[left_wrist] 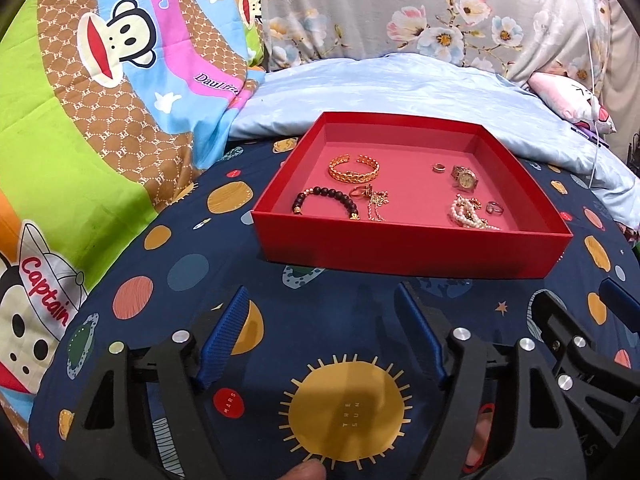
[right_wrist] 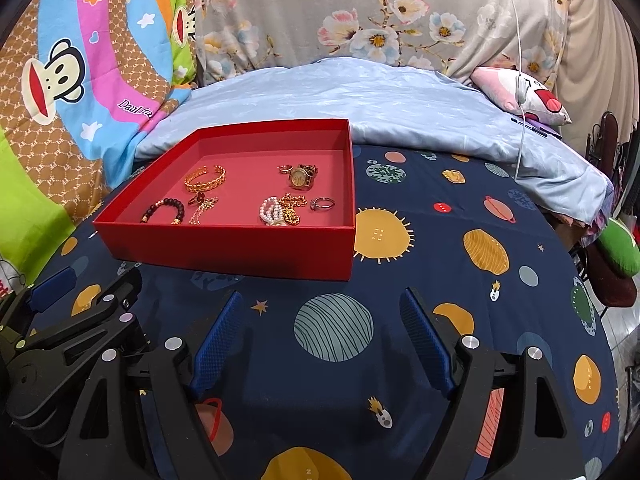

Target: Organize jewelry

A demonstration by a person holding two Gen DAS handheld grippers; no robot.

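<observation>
Right now both tools hang low over the navy planet-print sheet (left_wrist: pixel 200 248) of the bed, short of the red tray (left_wrist: pixel 412 252) and touching nothing. The left hand-held gripper (left_wrist: pixel 320 344) has its 2 blue pads (left_wrist: pixel 224 336) spread wide with only printed cloth between them. The right hand-held gripper (right_wrist: pixel 324 340) stands just as wide and just as empty, and from its own camera the left tool's black frame shows at the lower left corner.

All the jewelry lies inside the tray. Along the back sit a gold cuff bangle (left_wrist: pixel 354 170), a small ring (left_wrist: pixel 438 167) and a gold watch (left_wrist: pixel 466 178). Nearer the front wall lie a dark bead bracelet (left_wrist: pixel 324 202), a thin gold chain (left_wrist: pixel 376 204) touching a ring, a pearl strand (left_wrist: pixel 472 214) tangled with gold links, and a silver ring (left_wrist: pixel 493 208) just beside it.

The tray's front wall faces the tools with a strip of bare sheet between. Its right wall leaves a broad stretch of open sheet toward the bed's right edge. Behind the back wall a pale blue quilt (left_wrist: pixel 400 92) humps up close, and a cartoon blanket (left_wrist: pixel 100 120) crowds the left side. A white cable (right_wrist: pixel 520 80) hangs down onto the quilt at the far right.
</observation>
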